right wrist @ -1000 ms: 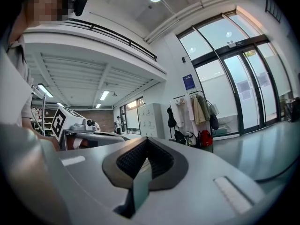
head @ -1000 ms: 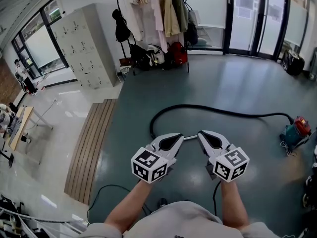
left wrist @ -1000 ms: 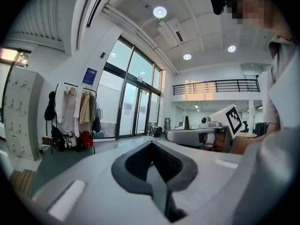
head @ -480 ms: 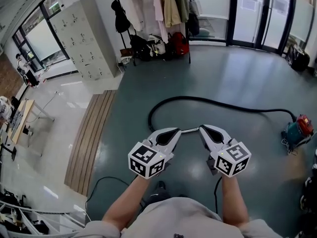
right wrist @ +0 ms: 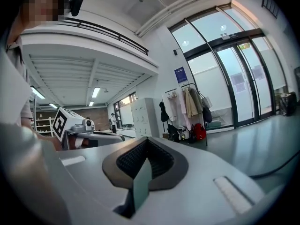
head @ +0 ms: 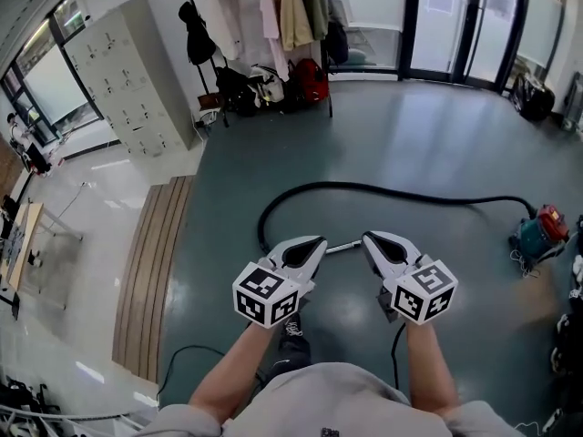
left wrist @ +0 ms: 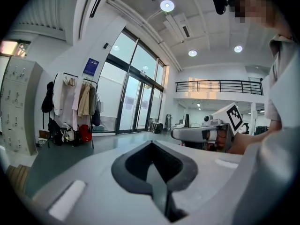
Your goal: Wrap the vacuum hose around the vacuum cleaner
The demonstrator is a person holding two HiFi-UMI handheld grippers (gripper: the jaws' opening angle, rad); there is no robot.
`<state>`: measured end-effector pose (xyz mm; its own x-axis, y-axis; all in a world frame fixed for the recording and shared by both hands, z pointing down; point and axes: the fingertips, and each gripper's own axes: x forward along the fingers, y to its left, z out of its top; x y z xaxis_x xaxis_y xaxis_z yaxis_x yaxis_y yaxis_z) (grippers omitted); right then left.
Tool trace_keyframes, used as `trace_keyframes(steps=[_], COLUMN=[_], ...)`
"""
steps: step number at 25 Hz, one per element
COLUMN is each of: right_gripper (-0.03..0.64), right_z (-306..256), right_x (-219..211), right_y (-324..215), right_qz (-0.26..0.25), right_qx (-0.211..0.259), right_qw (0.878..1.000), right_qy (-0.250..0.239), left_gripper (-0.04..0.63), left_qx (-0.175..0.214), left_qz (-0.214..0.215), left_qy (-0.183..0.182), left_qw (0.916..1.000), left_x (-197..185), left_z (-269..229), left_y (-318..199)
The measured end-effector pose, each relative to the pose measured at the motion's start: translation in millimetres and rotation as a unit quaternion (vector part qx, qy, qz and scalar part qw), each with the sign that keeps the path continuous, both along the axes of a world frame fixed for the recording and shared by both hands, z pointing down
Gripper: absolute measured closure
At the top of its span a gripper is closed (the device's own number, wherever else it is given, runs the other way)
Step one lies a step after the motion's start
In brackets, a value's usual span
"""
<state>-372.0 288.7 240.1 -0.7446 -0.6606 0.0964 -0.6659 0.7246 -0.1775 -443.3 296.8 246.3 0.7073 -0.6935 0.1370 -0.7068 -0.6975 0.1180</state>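
A long black vacuum hose point(head: 383, 189) lies on the grey-green floor. It loops round in front of me and runs right to the red and teal vacuum cleaner point(head: 542, 228). Its metal end tube point(head: 342, 246) shows on the floor between the two gripper tips. My left gripper point(head: 314, 242) point(left wrist: 151, 144) and right gripper point(head: 369, 238) point(right wrist: 146, 140) are held side by side above the floor. Both are shut with nothing in them. Each gripper view shows the other gripper beside it, the right one point(left wrist: 206, 134) and the left one point(right wrist: 89, 135).
A clothes rack point(head: 273, 7) with coats and bags stands at the back, grey lockers point(head: 127, 71) to its left, glass doors point(head: 455, 25) to its right. A wooden strip point(head: 150, 280) runs along the floor at left. A thin black cable point(head: 196, 353) lies near my feet.
Both grippers have moved forward together, still shut and side by side. The hose's loop and the lockers have shifted left in the head view.
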Motion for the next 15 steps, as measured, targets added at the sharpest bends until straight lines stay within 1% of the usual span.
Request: trace_keyframes(steps=[4, 8, 15], right_gripper=[0.591, 0.591, 0.591], right_z=[-1.5, 6.1, 21.9], right_x=[-17.4, -34.2, -93.6], right_y=[-41.2, -89.5, -167.0], right_qz=[0.020, 0.048, 0.065], right_qx=[-0.003, -0.023, -0.055], right_qw=[1.000, 0.998, 0.995], right_qy=[0.019, 0.026, 0.046], left_gripper=[0.594, 0.594, 0.594], left_qx=[-0.004, -0.017, -0.032], left_qz=[0.024, 0.052, 0.070], left_qy=[0.007, 0.009, -0.002], left_qw=[0.9997, 0.9984, 0.9970], left_x=[-17.4, -32.3, -87.6], left_z=[1.7, 10.4, 27.5], left_y=[-47.3, -96.3, -173.5])
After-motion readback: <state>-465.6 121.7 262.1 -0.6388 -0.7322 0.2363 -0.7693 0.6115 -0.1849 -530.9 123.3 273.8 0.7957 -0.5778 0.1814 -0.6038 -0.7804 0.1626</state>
